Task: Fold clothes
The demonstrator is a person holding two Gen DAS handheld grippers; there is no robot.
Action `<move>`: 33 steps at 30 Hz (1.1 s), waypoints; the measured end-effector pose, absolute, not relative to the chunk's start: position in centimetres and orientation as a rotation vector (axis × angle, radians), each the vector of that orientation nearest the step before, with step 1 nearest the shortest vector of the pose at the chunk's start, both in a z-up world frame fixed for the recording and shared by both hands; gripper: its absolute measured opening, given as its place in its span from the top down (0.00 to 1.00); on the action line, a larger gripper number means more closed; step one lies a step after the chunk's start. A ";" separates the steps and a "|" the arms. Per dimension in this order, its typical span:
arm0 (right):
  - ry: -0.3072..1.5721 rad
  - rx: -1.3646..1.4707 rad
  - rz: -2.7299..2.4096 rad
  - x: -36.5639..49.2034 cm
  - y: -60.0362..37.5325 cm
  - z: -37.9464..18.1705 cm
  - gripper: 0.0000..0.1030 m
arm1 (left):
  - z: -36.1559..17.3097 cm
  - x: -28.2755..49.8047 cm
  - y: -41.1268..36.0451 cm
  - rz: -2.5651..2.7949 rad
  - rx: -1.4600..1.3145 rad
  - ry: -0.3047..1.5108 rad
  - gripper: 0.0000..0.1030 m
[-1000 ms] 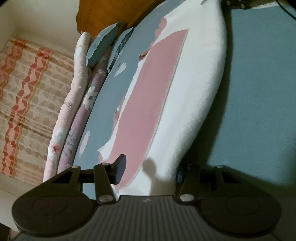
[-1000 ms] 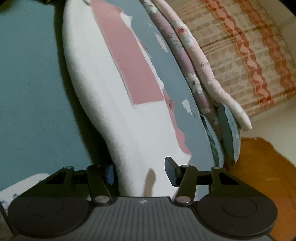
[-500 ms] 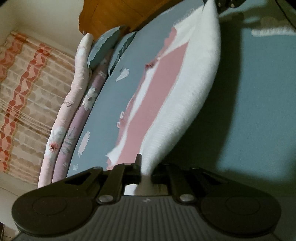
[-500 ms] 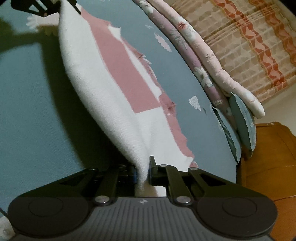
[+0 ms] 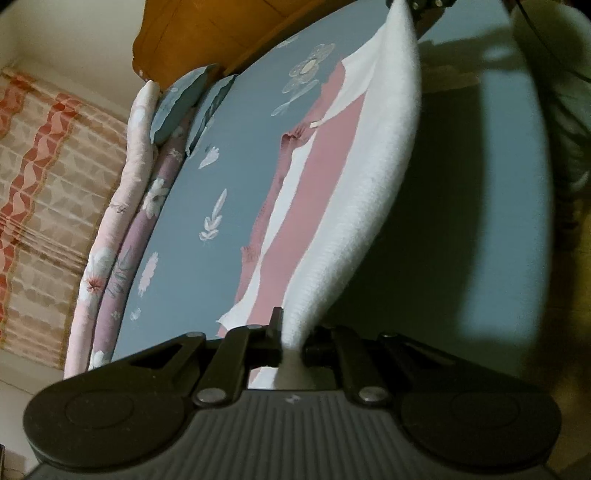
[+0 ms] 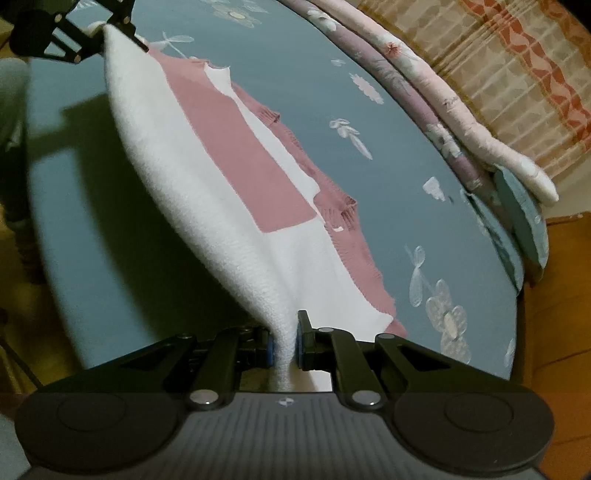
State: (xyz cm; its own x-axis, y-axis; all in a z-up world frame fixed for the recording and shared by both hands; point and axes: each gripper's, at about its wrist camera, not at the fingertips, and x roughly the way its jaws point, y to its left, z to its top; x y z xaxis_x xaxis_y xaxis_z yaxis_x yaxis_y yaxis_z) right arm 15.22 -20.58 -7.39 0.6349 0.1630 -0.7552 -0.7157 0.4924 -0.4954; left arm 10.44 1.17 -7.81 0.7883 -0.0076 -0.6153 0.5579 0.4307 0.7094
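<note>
A white and pink knit sweater [image 5: 332, 177] [image 6: 207, 173] lies on a blue flowered bedsheet [image 5: 229, 177] [image 6: 369, 155], its near white edge lifted off the bed and stretched between both grippers. My left gripper [image 5: 291, 345] is shut on one corner of that white edge. My right gripper [image 6: 285, 345] is shut on the other corner. In the left wrist view the right gripper [image 5: 413, 11] pinches the far end at the top; in the right wrist view the left gripper [image 6: 107, 29] holds the far end at top left. The lifted edge casts a dark shadow on the sheet.
Rolled floral quilts [image 5: 122, 221] [image 6: 454, 96] and blue pillows [image 5: 181, 103] [image 6: 524, 221] line the bed's far side. Beyond them hangs an orange patterned curtain [image 5: 40, 184] [image 6: 517, 55]. A wooden headboard [image 5: 229, 33] [image 6: 554, 332] stands at the bed's end.
Both grippers went from open around the sweater's edge to shut on it, then rose and pulled the white edge up off the bed. More of the flowered sheet shows now.
</note>
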 end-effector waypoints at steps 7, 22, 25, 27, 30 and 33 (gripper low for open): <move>0.825 -0.848 0.621 13.0 -20.7 -10.0 0.83 | -9.4 8.7 1.2 -0.426 1.034 0.720 0.84; 0.846 -0.461 0.648 13.1 -24.5 -5.3 0.79 | -4.3 9.7 3.2 -0.455 0.638 0.812 0.75; 0.901 -0.371 0.635 14.4 -24.1 -7.5 0.79 | -6.3 11.8 3.0 -0.456 0.506 0.890 0.75; 0.938 -0.333 0.622 14.8 -23.9 -9.3 0.79 | -7.7 12.2 3.4 -0.445 0.466 0.930 0.75; 0.972 -0.284 0.592 14.5 -24.6 -11.3 0.79 | -9.4 12.1 4.4 -0.406 0.411 0.974 0.75; 0.981 -0.283 0.563 14.0 -25.4 -12.9 0.79 | -10.3 11.6 5.9 -0.374 0.342 0.995 0.74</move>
State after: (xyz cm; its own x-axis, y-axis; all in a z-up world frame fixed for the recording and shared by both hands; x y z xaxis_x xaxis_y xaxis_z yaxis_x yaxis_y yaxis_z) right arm 13.95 -25.38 -12.93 0.4294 0.3199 -0.8446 -0.5674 0.8231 0.0233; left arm 11.62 5.91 -10.32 0.4914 -0.1473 -0.8584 0.4539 0.8844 0.1082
